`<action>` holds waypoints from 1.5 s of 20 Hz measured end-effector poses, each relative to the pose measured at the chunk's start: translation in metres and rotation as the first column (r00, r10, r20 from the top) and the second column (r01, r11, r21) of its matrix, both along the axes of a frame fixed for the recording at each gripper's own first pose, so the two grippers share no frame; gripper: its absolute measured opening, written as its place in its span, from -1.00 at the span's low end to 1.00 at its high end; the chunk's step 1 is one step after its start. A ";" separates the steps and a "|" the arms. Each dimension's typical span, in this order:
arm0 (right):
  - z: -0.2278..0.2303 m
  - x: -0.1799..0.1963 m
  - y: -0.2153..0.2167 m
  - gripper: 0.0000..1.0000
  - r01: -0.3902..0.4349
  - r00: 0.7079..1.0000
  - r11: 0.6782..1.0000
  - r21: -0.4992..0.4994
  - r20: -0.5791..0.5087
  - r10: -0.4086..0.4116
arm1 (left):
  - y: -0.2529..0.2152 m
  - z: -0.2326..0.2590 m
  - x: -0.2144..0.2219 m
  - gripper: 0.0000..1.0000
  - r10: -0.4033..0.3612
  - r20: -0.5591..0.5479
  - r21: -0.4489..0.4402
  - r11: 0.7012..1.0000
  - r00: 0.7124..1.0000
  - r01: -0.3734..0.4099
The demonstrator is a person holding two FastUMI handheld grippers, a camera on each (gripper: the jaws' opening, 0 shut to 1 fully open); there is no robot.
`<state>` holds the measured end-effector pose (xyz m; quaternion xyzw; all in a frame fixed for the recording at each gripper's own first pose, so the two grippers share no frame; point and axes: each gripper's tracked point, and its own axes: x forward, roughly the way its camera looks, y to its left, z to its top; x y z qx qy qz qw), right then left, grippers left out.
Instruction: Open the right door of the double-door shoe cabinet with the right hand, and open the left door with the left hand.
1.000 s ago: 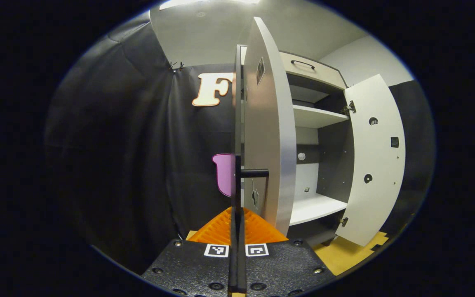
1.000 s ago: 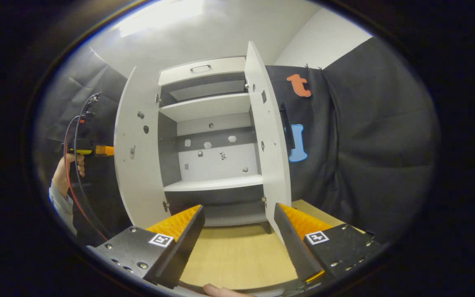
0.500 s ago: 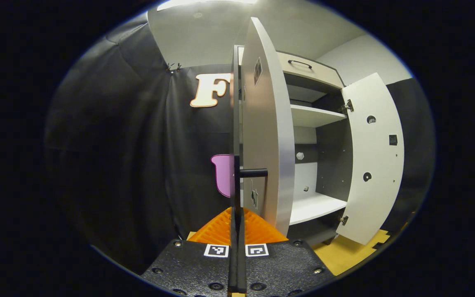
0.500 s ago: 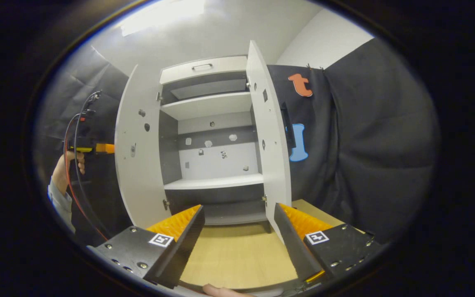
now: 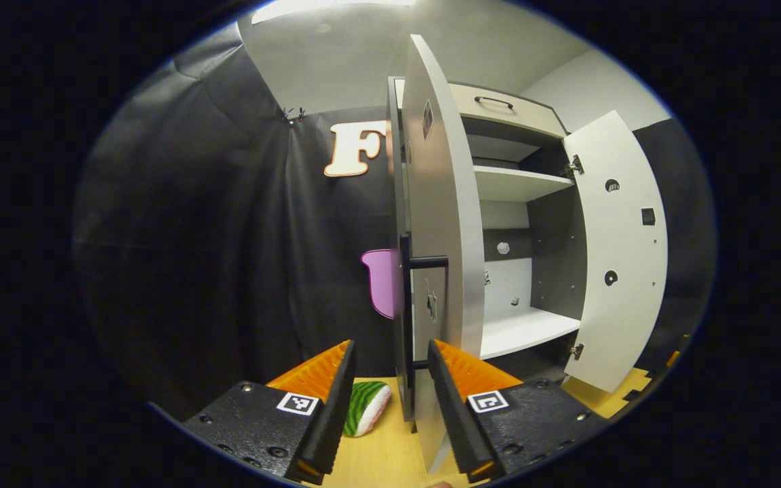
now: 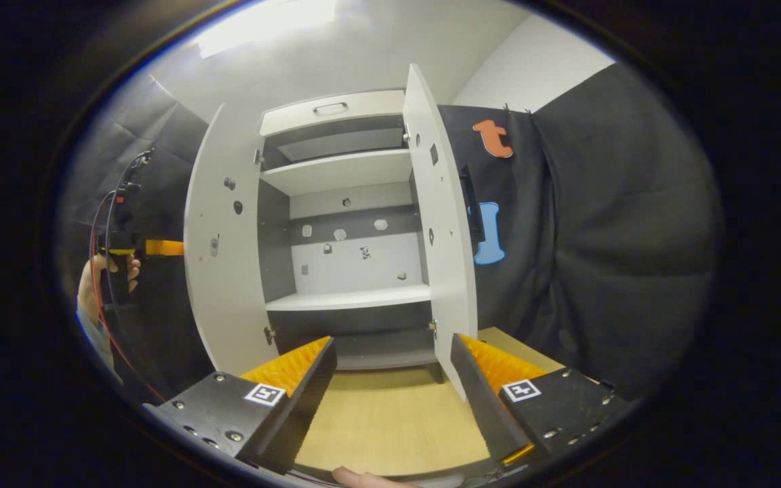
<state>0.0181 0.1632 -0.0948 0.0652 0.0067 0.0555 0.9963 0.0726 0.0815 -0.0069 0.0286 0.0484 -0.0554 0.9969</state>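
Observation:
The white shoe cabinet (image 6: 343, 298) stands with both doors swung open. In the left gripper view the left door (image 5: 441, 203) is seen edge-on, and its black bar handle (image 5: 405, 298) runs down just ahead of my left gripper (image 5: 387, 407). That gripper is open; the handle's lower end and the door's edge sit between the fingers, which do not press on either. The right door (image 5: 617, 257) hangs open farther right. In the right gripper view my right gripper (image 6: 390, 386) is open and holds nothing, low in front of the cabinet, beside the right door (image 6: 441, 224). The left door (image 6: 221, 244) is wide open.
A green-and-white soft object (image 5: 367, 407) lies on the wooden floor (image 6: 384, 413) left of the left door. A drawer (image 6: 333, 112) tops the cabinet, above bare shelves (image 5: 519, 332). Far left in the right gripper view, a hand (image 6: 95, 281) holds the left gripper (image 6: 160, 247) with red cables.
My left gripper was shut on the left door's handle and has now opened and drawn back a little. The right gripper has hardly moved.

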 end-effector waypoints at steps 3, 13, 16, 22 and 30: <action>0.001 0.002 0.001 1.00 0.001 1.000 1.000 -0.008 0.003 -0.001 | 0.003 0.002 -0.018 0.62 0.044 -0.006 -0.003 0.999 0.999 -0.044; 0.015 0.012 -0.003 1.00 0.004 1.000 1.000 -0.012 0.016 -0.004 | -0.035 0.009 -0.076 0.96 0.063 0.068 -0.043 0.997 0.996 -0.060; 0.024 0.013 -0.002 1.00 -0.001 1.000 1.000 -0.015 0.030 0.001 | -0.060 0.002 -0.087 0.95 0.034 0.073 -0.049 0.998 0.997 -0.031; 0.029 0.015 0.003 1.00 -0.017 0.999 0.999 -0.031 0.034 0.018 | -0.110 -0.021 -0.094 0.96 -0.031 0.058 -0.056 0.998 0.998 0.034; 0.033 0.019 -0.006 1.00 -0.004 0.999 1.000 -0.017 0.039 0.005 | -0.138 -0.050 -0.104 0.97 -0.002 0.057 -0.088 0.996 0.998 0.007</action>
